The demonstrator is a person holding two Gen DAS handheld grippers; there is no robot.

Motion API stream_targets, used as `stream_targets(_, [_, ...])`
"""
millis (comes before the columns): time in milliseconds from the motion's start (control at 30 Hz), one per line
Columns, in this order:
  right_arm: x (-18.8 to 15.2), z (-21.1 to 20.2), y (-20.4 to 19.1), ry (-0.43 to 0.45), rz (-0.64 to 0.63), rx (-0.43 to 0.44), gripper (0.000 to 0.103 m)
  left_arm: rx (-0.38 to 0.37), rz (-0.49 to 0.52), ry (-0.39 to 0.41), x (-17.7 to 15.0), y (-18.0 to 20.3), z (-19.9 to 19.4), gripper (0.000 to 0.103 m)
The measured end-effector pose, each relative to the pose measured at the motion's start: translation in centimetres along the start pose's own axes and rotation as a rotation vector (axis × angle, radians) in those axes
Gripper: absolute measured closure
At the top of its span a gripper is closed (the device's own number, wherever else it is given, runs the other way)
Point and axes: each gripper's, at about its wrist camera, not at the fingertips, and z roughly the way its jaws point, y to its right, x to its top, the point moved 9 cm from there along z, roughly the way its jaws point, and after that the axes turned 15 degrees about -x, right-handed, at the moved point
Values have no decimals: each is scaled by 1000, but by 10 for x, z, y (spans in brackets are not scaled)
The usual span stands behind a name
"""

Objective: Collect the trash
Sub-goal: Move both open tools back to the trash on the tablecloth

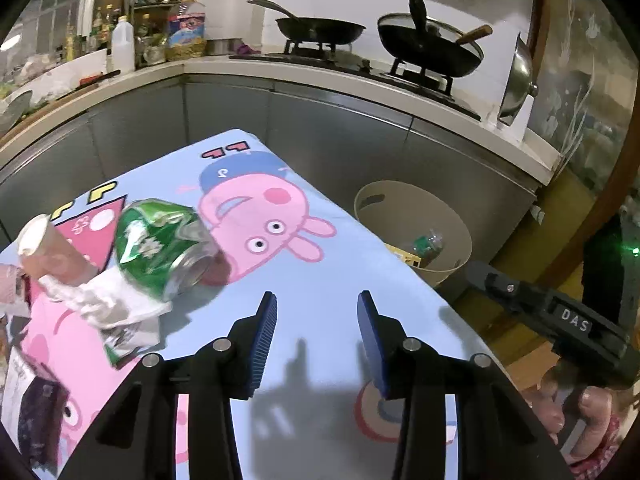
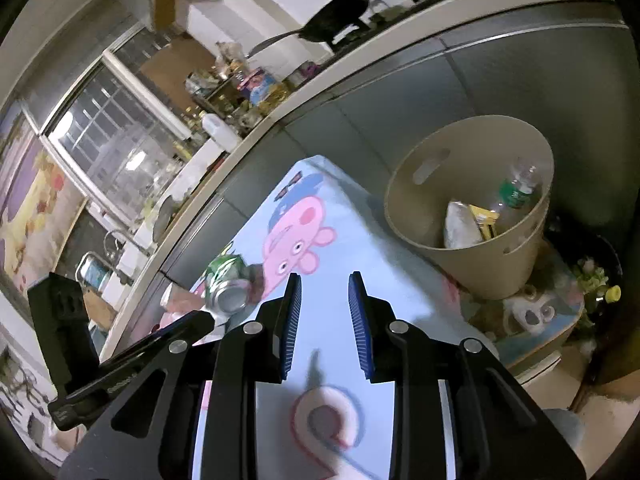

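Grippers: my left gripper point(image 1: 316, 300) and right gripper point(image 2: 325, 280) are both spread, empty.
Next: I'd pinch can point(image 1: 160, 240) across its crushed waist, well left of bin point(image 1: 456, 236).

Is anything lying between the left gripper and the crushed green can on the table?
Nothing visible blocks it. The left gripper is open and empty over bare tablecloth, and the green can lies ahead to its left. Crumpled white paper and a paper cup touch the can's far left side only.
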Motion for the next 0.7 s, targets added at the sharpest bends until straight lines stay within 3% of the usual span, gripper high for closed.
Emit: stream_targets(700, [-39,3,-81,-61,-141,40,73,96,-80,54,-31,-56,-50,61])
